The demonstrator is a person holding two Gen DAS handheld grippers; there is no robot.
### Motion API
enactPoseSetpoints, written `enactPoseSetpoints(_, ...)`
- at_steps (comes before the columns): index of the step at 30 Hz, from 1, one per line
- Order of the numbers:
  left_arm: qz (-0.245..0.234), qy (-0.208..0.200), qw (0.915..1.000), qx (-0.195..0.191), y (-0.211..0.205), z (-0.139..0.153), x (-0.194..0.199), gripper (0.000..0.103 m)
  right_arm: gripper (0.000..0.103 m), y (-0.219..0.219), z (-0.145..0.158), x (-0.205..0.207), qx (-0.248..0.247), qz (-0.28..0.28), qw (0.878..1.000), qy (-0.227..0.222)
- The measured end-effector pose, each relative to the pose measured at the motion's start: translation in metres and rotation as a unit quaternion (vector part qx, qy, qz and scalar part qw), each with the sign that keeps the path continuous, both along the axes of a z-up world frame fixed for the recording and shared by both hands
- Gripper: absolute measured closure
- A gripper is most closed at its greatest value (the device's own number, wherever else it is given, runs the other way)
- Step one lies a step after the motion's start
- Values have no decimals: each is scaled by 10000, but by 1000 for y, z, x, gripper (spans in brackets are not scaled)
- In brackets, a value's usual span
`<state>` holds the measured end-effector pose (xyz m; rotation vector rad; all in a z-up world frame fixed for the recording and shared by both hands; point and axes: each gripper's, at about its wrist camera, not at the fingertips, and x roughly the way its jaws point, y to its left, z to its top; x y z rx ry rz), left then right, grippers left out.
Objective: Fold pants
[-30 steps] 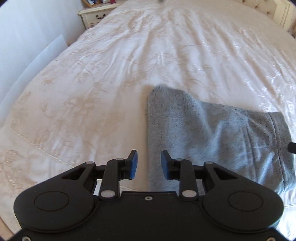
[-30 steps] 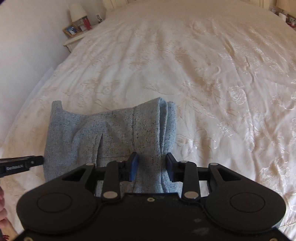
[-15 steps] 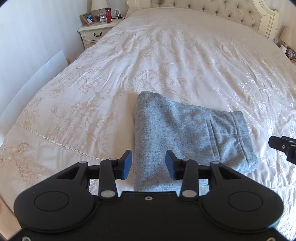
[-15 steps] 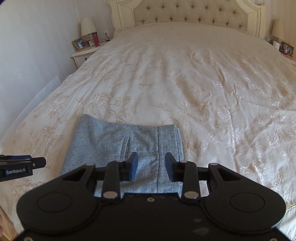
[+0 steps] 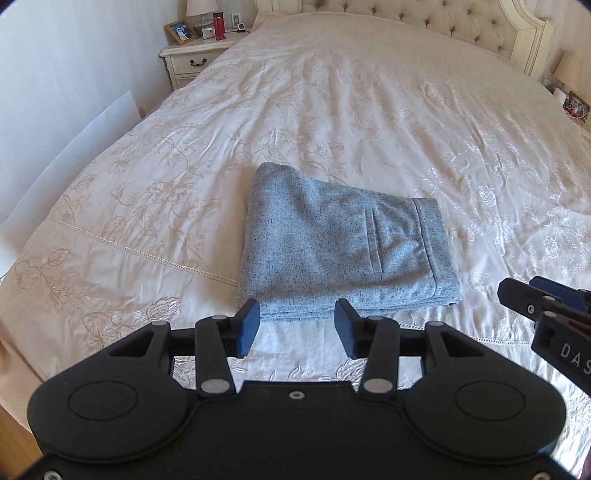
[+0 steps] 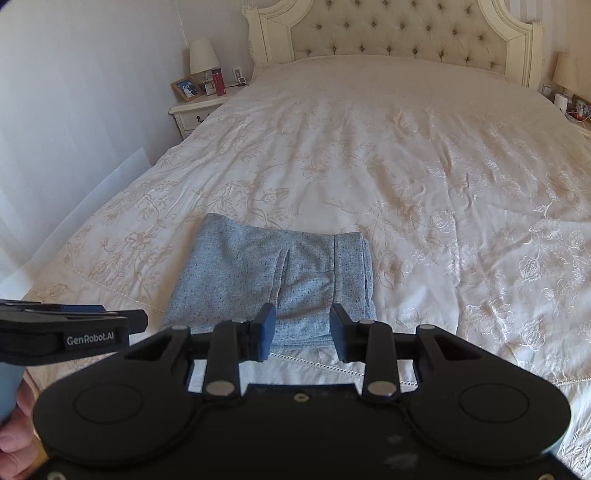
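The grey speckled pants [image 5: 340,247] lie folded into a compact rectangle on the cream bedspread [image 5: 332,110], near the foot of the bed; the right wrist view shows the pants [image 6: 273,280] too. My left gripper [image 5: 297,328] hovers above and short of the folded edge, its jaws opening, with nothing between the blue pads. My right gripper [image 6: 301,330] also hangs clear above the near edge of the pants, open and empty. Each gripper shows at the edge of the other's view.
A tufted headboard [image 6: 399,33] stands at the far end. A bedside table [image 5: 195,62] at the far left carries a lamp, a photo frame and a red bottle. A white wall runs along the left. A hand [image 6: 14,424] shows at the lower left.
Both grippers have pulled back and risen away from the pants, so the whole folded bundle and the headboard now show. The left jaws have widened. The pants lie still.
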<state>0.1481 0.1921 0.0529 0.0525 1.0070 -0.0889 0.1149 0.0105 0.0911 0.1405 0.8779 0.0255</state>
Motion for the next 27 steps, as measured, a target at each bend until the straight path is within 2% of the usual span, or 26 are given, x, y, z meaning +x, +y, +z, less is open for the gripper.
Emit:
enactPoseSetpoints(12,28,9,10000,43,-5,6,-20,50,67,-6,8,-17,109,40,9999,-67)
enactPoseSetpoints(27,18,74,10000,44,-3,3,-24,49,67,-1,11,-21,95,56,9999,-94)
